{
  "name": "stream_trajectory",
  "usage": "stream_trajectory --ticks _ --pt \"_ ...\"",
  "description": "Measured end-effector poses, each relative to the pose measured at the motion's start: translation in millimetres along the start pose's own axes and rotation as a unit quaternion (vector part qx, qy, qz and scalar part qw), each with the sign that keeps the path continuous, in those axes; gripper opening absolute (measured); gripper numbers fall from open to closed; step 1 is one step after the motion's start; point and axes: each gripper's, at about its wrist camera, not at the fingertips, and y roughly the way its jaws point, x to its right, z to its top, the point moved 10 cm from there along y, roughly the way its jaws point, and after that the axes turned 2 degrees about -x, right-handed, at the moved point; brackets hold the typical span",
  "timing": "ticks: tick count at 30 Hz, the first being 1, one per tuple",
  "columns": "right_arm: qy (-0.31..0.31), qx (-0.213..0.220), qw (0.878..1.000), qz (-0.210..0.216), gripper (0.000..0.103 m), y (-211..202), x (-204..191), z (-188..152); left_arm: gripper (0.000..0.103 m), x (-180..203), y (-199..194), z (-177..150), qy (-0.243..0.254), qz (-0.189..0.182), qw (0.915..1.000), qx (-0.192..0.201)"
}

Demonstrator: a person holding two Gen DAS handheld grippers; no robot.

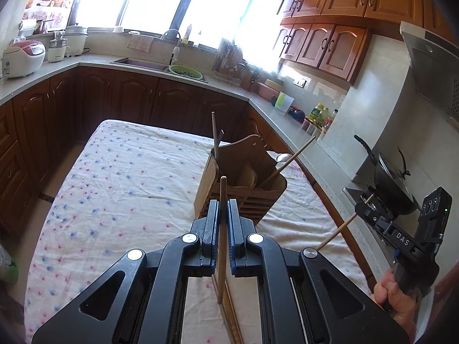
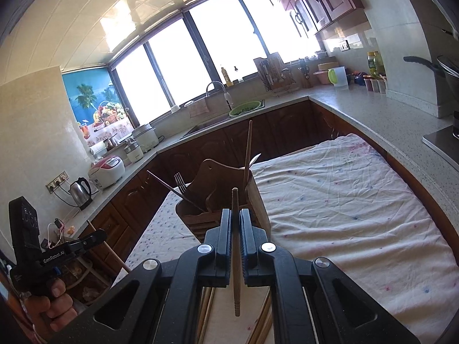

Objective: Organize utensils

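Now each gripper pinches one chopstick: the left gripper (image 1: 223,220) has its fingers pressed onto a wooden stick (image 1: 221,246) that stands nearly upright between the pads, and the right gripper (image 2: 235,230) clamps its own stick (image 2: 236,258) the same way. The holder (image 1: 243,177), a wooden caddy on the floral cloth (image 1: 114,186), sits at 12 o'clock from both cameras, just past the fingertips. It already carries a fork (image 2: 180,182), a dark chopstick and a pale one leaning out toward 2 o'clock in the left view.

To do this step well, I would tip one stick point-down over an open slot, lower it clear of the leaning utensils, then let go; taking the hands in turn avoids a clash above the caddy.

Room is generous on the cloth at 9 o'clock in the left view and 3 o'clock in the right view. The counter edge (image 1: 321,172) runs close by the caddy at 3 o'clock.
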Motion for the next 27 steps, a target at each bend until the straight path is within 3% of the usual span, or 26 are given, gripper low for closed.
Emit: stream_trajectory --ticks 7,14,19,23,27 --pt "-0.009 0.019 1.000 0.003 0.005 1.8 -3.1 24.9 0.005 16.3 -4.2 34.6 0.021 -0.006 0.9992 0.032" --pt "-0.024 0.088 0.996 0.008 0.005 -5.2 -16.4 93.0 0.005 35.1 -6.1 103.8 0.050 0.005 0.9938 0.099" --pt "-0.030 0.131 0.991 0.007 0.005 1.2 -24.2 138.5 0.005 34.3 3.7 142.2 0.043 0.012 0.9892 0.140" --pt "-0.034 0.140 0.990 -0.003 0.005 20.9 -22.9 151.2 0.005 24.1 25.0 151.8 0.022 0.020 0.9879 0.152" --pt "-0.035 0.125 0.991 -0.012 0.005 45.7 -16.6 140.1 0.005 11.0 48.5 140.5 0.001 0.032 0.9889 0.145"
